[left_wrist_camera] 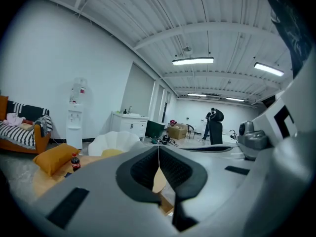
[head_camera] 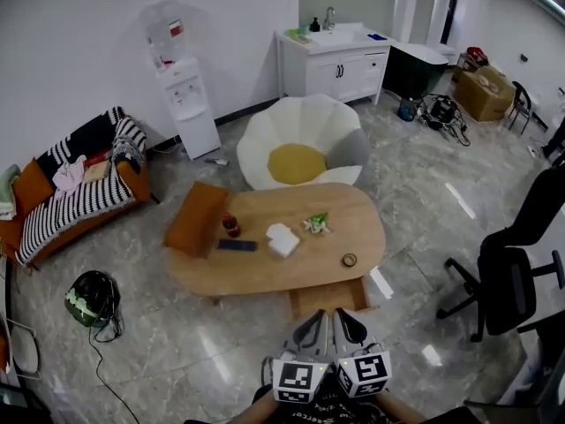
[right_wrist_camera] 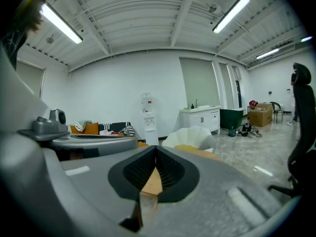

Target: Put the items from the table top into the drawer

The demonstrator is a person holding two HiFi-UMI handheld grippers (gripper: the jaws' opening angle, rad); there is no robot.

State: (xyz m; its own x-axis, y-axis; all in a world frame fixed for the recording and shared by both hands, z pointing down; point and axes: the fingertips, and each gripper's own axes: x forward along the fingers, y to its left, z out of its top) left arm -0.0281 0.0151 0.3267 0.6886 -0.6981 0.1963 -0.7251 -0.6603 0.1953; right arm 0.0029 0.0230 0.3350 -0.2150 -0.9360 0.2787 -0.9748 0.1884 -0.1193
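**Claws shut, items waiting on the table**

Head view: bottle (head_camera: 230, 225), white box (head_camera: 282, 240) and ring (head_camera: 350, 260) lie on the table (head_camera: 265, 276); the drawer (head_camera: 328, 297) seems pulled out to receive them.
Left gripper view: left gripper (left_wrist_camera: 158, 154) pinched together, empty.
Right gripper view: right gripper (right_wrist_camera: 156, 154) likewise, probably just carried.

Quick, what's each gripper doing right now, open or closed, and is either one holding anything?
Left gripper: closed, jaws together, nothing between them.
Right gripper: closed, jaws together, nothing between them.
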